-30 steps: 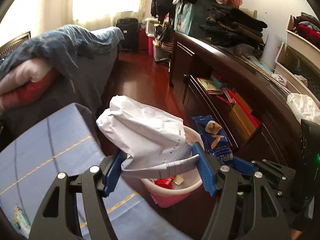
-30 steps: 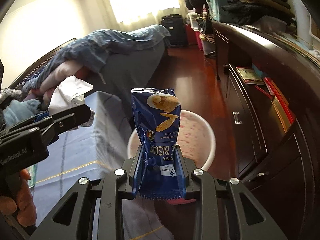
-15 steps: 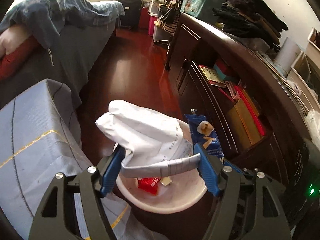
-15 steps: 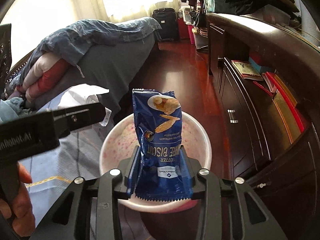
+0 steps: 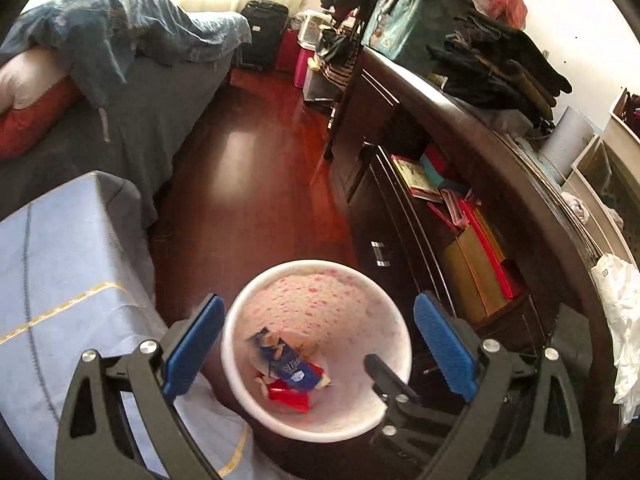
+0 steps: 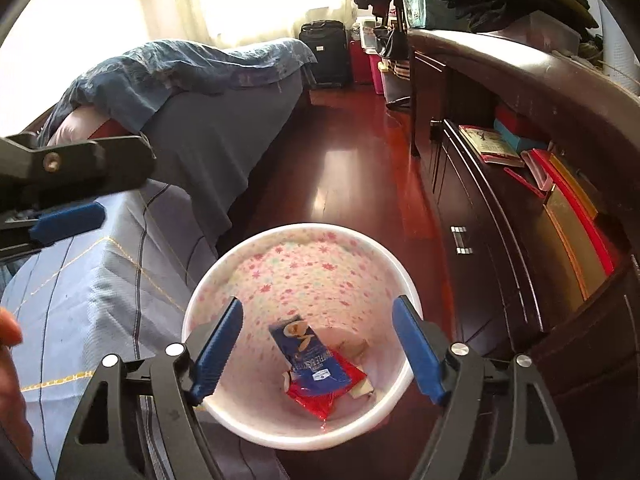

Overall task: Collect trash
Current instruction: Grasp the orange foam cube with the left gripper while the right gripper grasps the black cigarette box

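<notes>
Both tools spread wide above the round bin.
Left tool and right tool held nothing; glossy blue wrapper lay inside flower-printed bin; only the right view showed its print sharply.

Glossy red wooden floor running between a grey-sheeted bed, left, and a long dark sideboard, right. Rumpled blue duvet over a red pillow. Books and red folders on the open shelf. Black suitcase under the bright window; dark clothes heaped on top.
</notes>
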Motion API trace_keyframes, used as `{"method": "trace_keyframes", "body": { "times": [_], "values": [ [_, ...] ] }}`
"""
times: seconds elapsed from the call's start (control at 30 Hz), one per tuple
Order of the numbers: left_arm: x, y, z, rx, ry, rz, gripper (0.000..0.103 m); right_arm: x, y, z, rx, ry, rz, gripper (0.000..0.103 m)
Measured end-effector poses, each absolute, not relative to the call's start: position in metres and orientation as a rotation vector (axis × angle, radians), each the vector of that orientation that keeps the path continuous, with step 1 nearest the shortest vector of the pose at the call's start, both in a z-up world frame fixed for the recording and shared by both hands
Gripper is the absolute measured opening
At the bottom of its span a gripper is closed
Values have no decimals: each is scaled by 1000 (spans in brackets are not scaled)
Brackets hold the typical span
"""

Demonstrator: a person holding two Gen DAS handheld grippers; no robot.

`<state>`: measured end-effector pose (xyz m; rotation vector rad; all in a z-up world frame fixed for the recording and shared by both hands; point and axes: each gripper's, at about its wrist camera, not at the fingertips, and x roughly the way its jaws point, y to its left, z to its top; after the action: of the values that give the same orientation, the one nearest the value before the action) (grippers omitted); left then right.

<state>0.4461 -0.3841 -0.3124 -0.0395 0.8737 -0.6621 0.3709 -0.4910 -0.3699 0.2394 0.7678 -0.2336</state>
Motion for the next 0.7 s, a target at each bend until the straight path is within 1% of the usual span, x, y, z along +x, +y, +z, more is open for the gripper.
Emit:
{"method": "trace_keyframes", "body": {
  "times": [0.1,0.2,0.37,0.7],
  "values": [
    [440,-369,-305,-23,852,-631,96,364,-485,-364,246,771,-236,83],
    [430,-351,-295,-3,827,-597,96,355,-476,-357,254,778,-231,86],
    [415,-324,-277,18,783,-541,99,339,-457,-344,266,791,-212,87],
    [380,-252,-254,22,744,-424,99,314,-396,-316,216,793,-96,91]
  ]
}}
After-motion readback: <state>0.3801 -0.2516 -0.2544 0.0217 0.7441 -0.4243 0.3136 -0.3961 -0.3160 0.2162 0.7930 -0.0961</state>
